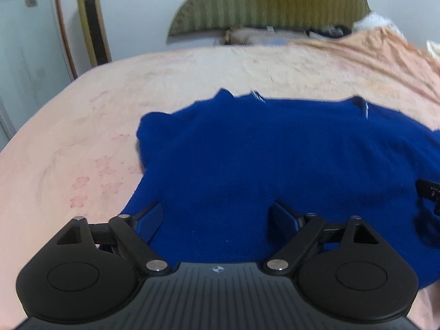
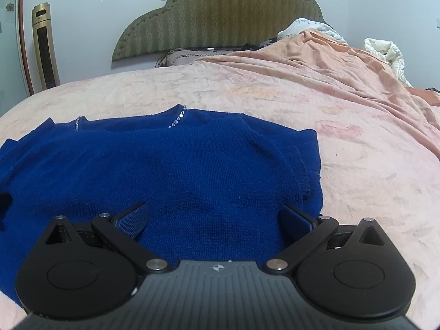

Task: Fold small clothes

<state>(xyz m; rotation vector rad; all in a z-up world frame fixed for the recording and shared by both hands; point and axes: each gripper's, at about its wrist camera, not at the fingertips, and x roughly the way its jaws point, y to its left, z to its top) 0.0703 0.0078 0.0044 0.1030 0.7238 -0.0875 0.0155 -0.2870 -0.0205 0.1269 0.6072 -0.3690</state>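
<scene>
The sweater (image 2: pixel 170 170), blue knit with small stones at the neckline (image 2: pixel 177 119), lies flat on the bed (image 2: pixel 275 93), near the bed's near edge and closer to its left side, neck toward the headboard (image 2: pixel 220 19). Both side edges look turned in already: a ribbed cuff (image 2: pixel 302 170) lies on top of the body at the right, and the left edge shows a doubled fold in the left view, so the sleeves seem folded over the body.

The left gripper (image 1: pixel 217 220) hangs over the sweater's near left part, jaws wide, nothing between them. The right gripper (image 2: pixel 216 218) hangs over the near right part, jaws at full spread, also empty; neither presses on the cloth as far as can be seen.

The step in hand looks like the pause between folds: both tongs free and set above the hem. Next, probably, each should drop to the hem near its own corner, pinch both layers together, and carry the hem up toward the neckline, keeping the two hands level so the fold lands square and the tucked sleeves do not slip out.
</scene>
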